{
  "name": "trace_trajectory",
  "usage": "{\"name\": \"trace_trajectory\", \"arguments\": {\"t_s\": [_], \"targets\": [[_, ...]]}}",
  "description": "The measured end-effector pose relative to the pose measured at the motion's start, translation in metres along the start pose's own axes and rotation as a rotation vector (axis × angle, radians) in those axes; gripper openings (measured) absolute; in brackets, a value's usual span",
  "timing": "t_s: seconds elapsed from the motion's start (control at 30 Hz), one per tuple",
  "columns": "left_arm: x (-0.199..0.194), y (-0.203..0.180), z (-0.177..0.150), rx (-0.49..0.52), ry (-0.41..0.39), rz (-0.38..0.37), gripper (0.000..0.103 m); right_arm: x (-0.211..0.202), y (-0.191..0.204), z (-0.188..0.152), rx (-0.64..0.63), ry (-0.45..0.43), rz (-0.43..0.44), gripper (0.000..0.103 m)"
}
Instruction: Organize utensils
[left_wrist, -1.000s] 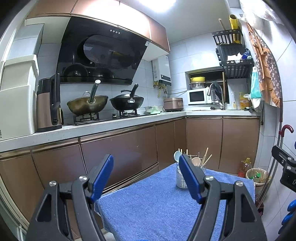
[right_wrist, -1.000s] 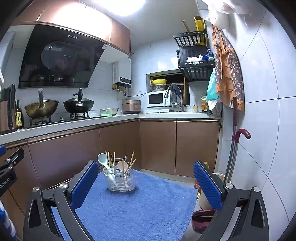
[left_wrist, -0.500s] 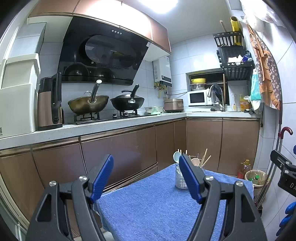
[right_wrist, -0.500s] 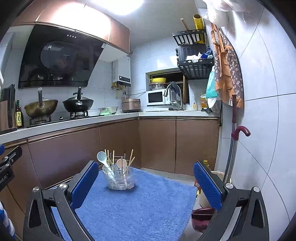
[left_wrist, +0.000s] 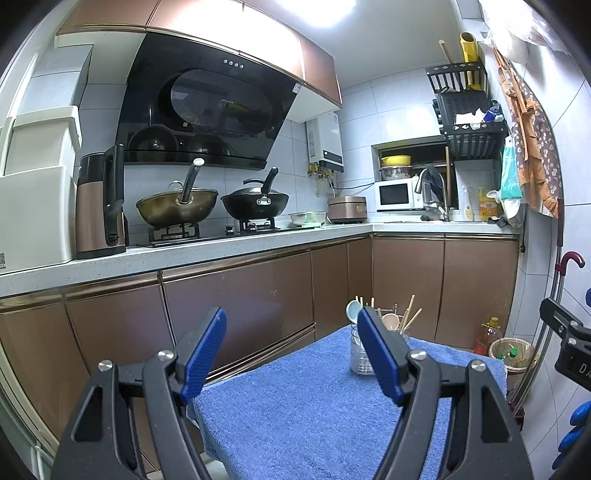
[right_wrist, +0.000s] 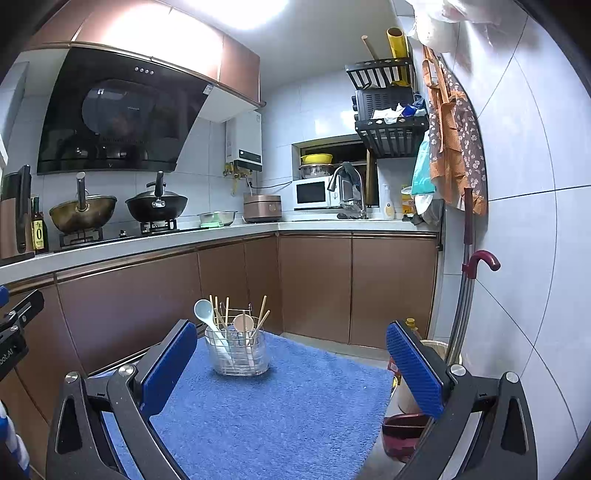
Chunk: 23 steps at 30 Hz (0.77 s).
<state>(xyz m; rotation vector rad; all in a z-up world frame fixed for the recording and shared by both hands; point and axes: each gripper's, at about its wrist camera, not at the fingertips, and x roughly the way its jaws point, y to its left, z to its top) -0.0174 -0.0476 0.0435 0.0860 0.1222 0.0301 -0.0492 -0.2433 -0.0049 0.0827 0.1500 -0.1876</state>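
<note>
Barely any change from a second ago; in the right wrist view the wire utensil holder (right_wrist: 237, 354) sits a touch higher and further off than before, and in the left wrist view the whole kitchen has drifted slightly, nothing more; the holder has not shifted on the blue towel (right_wrist: 280, 406), and no utensil has left it.

Left tongs (left_wrist: 291, 354) stand wide, blue pads well apart, nothing between them and nothing touched; they hover above the near part of the towel-covered surface (left_wrist: 314, 413); the right-hand pad cuts across the view of the holder (left_wrist: 360, 356), hiding part of it, though it is well short of it.

Right tongs (right_wrist: 291, 362) spread just as wide, empty too, held over the towel with the holder framed near the left pad, apart from it.

The holder stands upright at the far end of the surface; inside it a pale blue spoon (right_wrist: 205, 312), a pinkish spoon (right_wrist: 243, 323) and a bundle of wooden chopsticks (right_wrist: 263, 312) stick up, handles down; how many chopsticks, too fine to tell.

Behind it run brown cabinets (right_wrist: 317, 288).
</note>
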Motion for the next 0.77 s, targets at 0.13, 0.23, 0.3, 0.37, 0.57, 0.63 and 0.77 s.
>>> {"name": "trace_trajectory", "arguments": {"t_s": [0.13,0.23,0.3,0.37,0.57,0.63,0.77], "targets": [[-0.0015,-0.0007,-0.0018,0.000,0.001,0.000,0.072,-0.0001,0.0000,0.0001,-0.001,0.001,0.000,0.103],[-0.0020,-0.0008,-0.0031,-0.002,0.006,-0.003,0.072,-0.0002,-0.0001,0.0003,0.000,0.000,0.000,0.103],[-0.0030,-0.0004,-0.0040,-0.005,0.006,-0.003,0.072,-0.0002,-0.0001,0.0007,-0.001,0.000,-0.001,0.103],[-0.0028,0.0010,-0.0033,-0.010,0.008,-0.007,0.072,0.0001,-0.0005,-0.0001,0.000,0.001,0.000,0.103],[-0.0042,0.0002,-0.0036,-0.013,0.009,-0.014,0.072,-0.0002,-0.0003,0.0009,-0.001,0.001,0.000,0.103],[-0.0053,-0.0004,-0.0039,-0.013,0.009,-0.013,0.072,-0.0001,-0.0003,0.0007,-0.001,0.001,0.000,0.103],[-0.0060,-0.0001,-0.0035,-0.018,0.007,-0.013,0.072,-0.0001,0.0002,0.0012,-0.001,0.001,0.001,0.103]]}}
